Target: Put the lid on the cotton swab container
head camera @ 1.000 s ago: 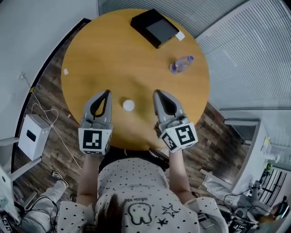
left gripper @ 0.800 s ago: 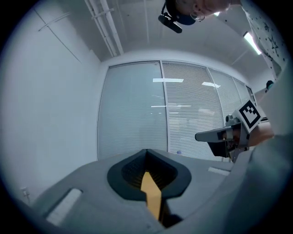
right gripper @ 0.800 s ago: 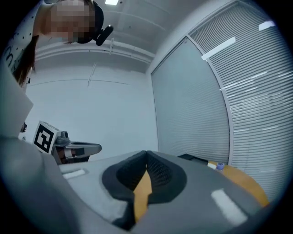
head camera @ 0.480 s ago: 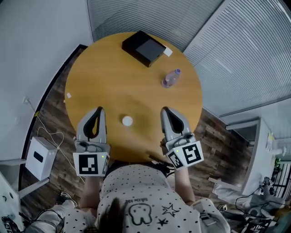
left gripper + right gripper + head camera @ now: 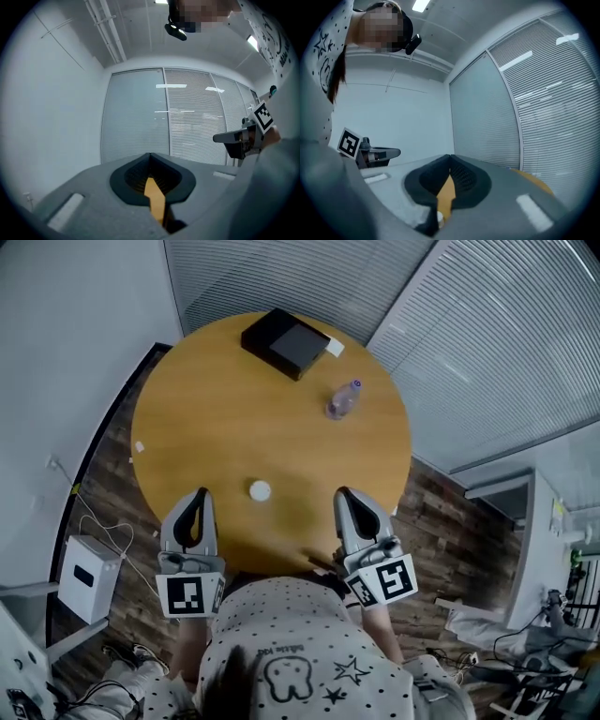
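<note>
A small white round container [image 5: 260, 490] sits on the round wooden table [image 5: 216, 418] near its front edge; I cannot tell from above whether a lid is on it. My left gripper [image 5: 200, 492] is to its left and my right gripper [image 5: 341, 491] to its right, both held at the table's near edge. Both are shut with nothing between the jaws. In the left gripper view the left gripper [image 5: 150, 155] points up at the wall and blinds. The right gripper [image 5: 450, 157] is tilted upward too.
A black box [image 5: 285, 342] with a white tag lies at the table's far side. A clear water bottle [image 5: 342, 399] lies on its side right of the middle. A white box [image 5: 89, 578] and cables are on the floor at the left.
Both grippers have drawn back toward the person, from past the white container to level with it. The head view has shifted, and the table appears smaller and farther away.
</note>
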Tool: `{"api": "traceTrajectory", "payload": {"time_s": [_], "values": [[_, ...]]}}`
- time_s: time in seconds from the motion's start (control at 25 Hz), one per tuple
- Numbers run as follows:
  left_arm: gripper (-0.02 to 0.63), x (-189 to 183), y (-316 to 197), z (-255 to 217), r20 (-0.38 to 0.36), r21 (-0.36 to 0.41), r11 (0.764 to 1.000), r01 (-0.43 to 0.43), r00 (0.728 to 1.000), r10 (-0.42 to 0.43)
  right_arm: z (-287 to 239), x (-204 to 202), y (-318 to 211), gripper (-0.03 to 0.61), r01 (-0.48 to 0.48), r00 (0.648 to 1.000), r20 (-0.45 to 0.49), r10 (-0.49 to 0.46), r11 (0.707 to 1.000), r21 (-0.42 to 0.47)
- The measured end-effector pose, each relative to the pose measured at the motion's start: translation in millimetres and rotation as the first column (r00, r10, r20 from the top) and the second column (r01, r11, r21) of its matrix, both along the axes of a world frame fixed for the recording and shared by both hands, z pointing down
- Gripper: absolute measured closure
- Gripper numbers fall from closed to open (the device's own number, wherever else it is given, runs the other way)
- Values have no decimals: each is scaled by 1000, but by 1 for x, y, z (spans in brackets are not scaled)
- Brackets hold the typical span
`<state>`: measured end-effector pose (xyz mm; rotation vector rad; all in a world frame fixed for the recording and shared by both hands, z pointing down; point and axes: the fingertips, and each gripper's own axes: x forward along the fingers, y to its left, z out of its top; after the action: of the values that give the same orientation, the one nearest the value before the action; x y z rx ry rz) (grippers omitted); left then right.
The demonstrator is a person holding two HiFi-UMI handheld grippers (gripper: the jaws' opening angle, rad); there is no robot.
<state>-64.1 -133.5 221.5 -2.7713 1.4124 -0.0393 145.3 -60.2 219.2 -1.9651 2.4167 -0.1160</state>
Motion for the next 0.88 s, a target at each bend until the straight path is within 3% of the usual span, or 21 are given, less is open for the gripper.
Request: {"api": "traceTrajectory", "payload": {"time_s": [0.88], "values": [[603, -9, 23, 39, 40, -27, 995, -95, 995, 96, 49, -29, 42, 574, -67, 998, -17, 66, 995, -77]]}}
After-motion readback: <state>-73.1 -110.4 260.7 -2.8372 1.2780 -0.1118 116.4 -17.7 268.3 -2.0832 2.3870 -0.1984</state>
